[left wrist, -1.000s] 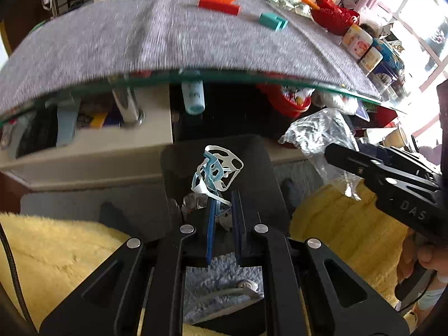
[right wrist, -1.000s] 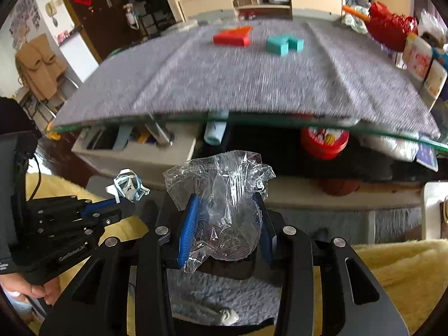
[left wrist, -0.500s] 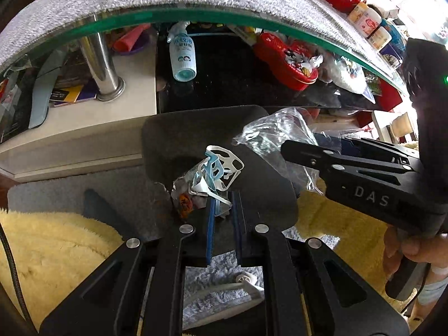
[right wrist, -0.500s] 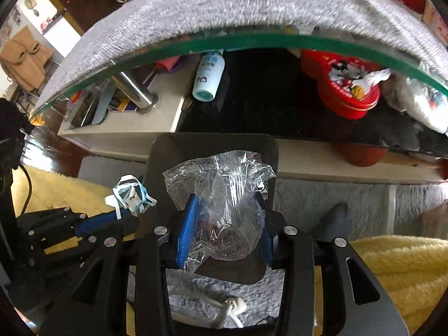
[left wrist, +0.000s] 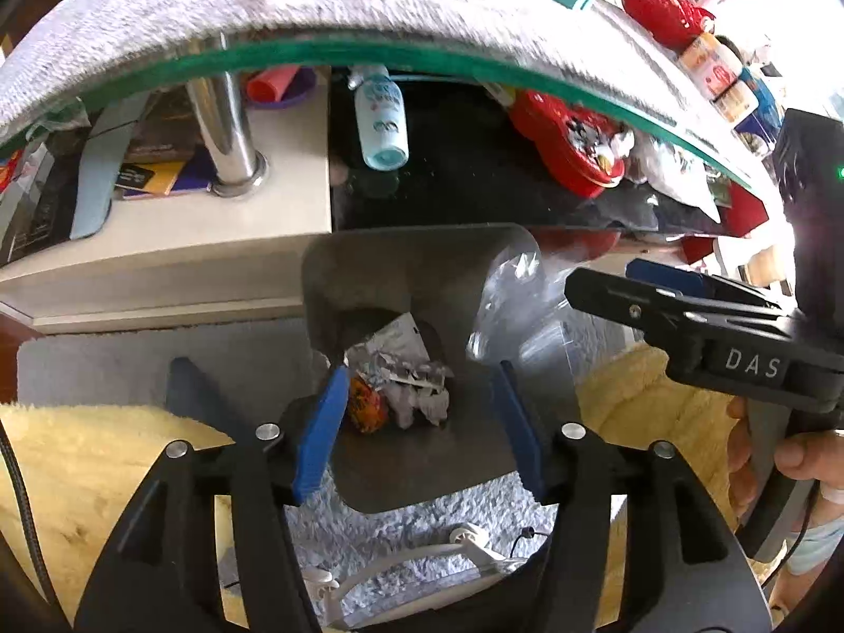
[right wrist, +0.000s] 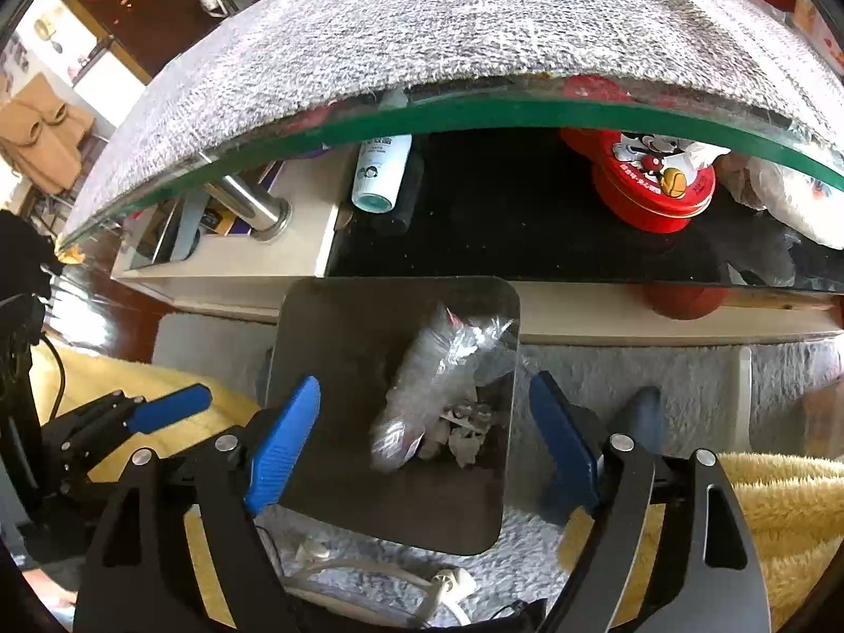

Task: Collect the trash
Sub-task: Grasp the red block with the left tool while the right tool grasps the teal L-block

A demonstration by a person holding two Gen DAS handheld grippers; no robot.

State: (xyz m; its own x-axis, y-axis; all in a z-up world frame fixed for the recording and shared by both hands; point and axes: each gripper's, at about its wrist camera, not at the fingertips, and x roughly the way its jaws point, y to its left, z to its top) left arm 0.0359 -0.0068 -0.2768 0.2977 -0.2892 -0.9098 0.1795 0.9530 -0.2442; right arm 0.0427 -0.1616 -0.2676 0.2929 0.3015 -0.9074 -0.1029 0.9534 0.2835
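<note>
Above bin: both tools spread, empty; plastic wrap inside.

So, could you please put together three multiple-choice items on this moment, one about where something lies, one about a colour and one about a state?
1. Where is the clear plastic wrap?
A. on the grey tabletop
B. inside the dark bin
C. on the yellow rug

2. What colour are the pads on the gripper fingers?
A. red
B. green
C. blue

3. How do the jaws of the right gripper stand?
A. spread open with nothing between them
B. shut on the wrap
C. shut on a bottle

Answers:
1 B, the wrap lies within the bin's walls on the crumpled foil trash.
2 C, both pads show blue in the right wrist view.
3 A, the jaws sit wide apart above the bin; the left gripper stands open too.
</note>
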